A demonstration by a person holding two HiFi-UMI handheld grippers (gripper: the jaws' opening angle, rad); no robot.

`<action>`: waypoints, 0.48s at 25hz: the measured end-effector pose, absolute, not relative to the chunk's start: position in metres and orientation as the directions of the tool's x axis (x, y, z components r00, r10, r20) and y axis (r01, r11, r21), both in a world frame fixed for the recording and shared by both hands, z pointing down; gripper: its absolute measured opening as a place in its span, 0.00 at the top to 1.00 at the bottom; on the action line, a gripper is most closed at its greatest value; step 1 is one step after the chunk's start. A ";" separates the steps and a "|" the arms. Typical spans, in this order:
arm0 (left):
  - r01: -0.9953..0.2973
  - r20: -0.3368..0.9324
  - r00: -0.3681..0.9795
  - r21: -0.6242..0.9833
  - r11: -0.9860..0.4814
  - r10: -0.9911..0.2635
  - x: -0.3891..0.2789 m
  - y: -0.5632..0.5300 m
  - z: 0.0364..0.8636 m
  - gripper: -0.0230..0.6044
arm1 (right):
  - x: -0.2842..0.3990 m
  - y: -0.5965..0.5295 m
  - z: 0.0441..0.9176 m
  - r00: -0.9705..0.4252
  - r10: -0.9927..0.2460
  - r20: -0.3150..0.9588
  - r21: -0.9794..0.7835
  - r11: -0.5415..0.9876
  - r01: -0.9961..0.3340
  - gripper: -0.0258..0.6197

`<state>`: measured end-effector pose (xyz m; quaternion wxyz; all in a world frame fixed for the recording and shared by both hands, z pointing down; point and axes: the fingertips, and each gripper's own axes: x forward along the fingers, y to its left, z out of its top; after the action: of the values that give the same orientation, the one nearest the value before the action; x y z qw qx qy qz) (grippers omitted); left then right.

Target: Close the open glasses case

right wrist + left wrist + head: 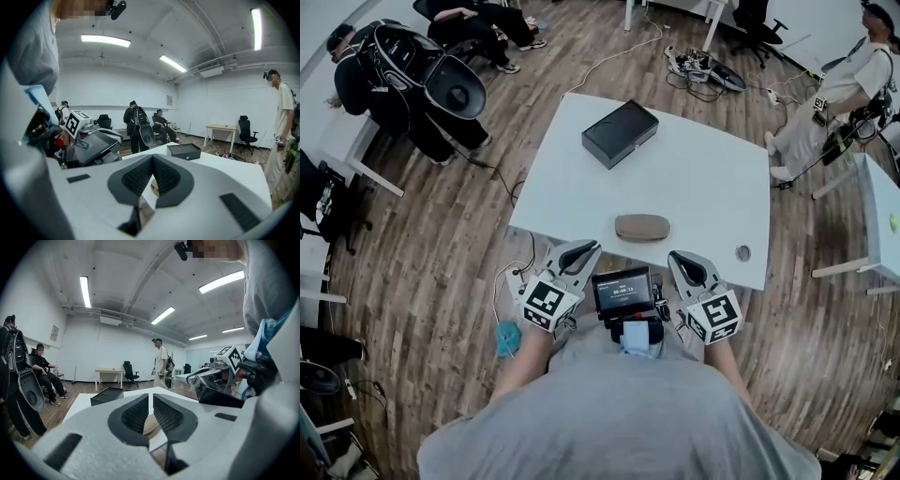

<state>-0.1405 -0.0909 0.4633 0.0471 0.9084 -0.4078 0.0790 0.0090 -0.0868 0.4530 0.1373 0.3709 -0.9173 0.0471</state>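
A tan oval glasses case (642, 227) lies on the white table (694, 178) near its front edge, and from above its lid looks down. My left gripper (584, 247) hovers just short of the table edge, to the case's lower left. My right gripper (682, 257) hangs at the case's lower right. Neither touches the case. In the left gripper view the jaws (150, 395) stand together with nothing between them, and a sliver of the case (151, 424) shows beyond them. The right gripper (153, 157) is likewise shut and empty, with the case (153, 189) partly hidden behind its jaws.
A black box (620, 133) sits at the table's far left. A small round grey object (743, 252) rests near the front right corner. Seated people (403, 75) and a standing person (844, 94) are around the table. Cables (698, 66) lie on the wooden floor.
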 end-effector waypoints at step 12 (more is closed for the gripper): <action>-0.741 0.176 0.666 0.047 -0.669 -0.725 -0.137 -0.092 0.468 0.89 | 0.009 -0.085 0.456 -0.684 -0.662 0.307 0.021 0.723 -0.690 0.91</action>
<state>-0.1373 -0.0924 0.4679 0.0571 0.9108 -0.4025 0.0714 0.0089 -0.0853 0.4564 0.1481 0.3689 -0.9163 0.0484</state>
